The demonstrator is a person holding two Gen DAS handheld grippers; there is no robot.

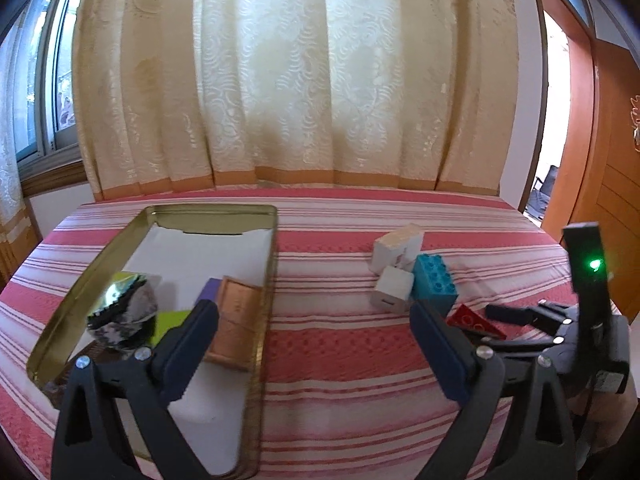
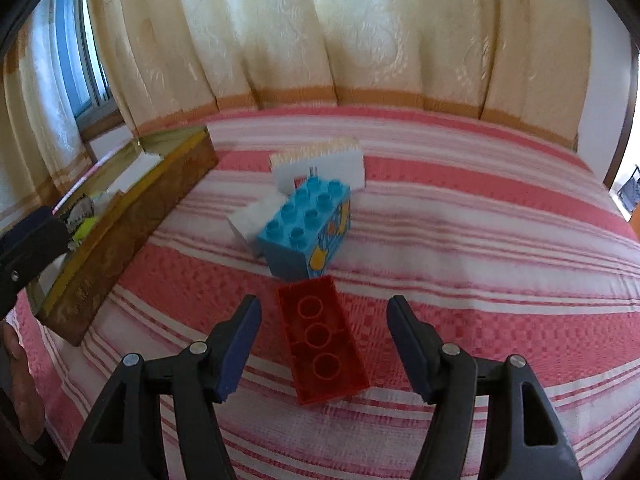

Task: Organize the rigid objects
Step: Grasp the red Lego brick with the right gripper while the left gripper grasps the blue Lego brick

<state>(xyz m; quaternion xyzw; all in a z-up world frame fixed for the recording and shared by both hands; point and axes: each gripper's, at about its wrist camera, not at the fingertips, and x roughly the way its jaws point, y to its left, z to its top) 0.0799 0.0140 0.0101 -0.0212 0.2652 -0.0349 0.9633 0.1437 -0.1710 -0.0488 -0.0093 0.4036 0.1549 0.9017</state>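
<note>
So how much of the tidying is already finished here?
Done: the tin already holds a copper box and other small items. In hand: the right gripper is open around the red brick, not gripping. Left: the blue brick and two white blocks.

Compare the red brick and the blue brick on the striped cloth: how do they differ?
The red brick lies upside down, hollow underside up; the blue brick stands studs up. The red is plain, the blue has a printed side. The red lies between the right gripper fingers, not yet pinched; the blue sits beyond. Both are outside the tin.
</note>
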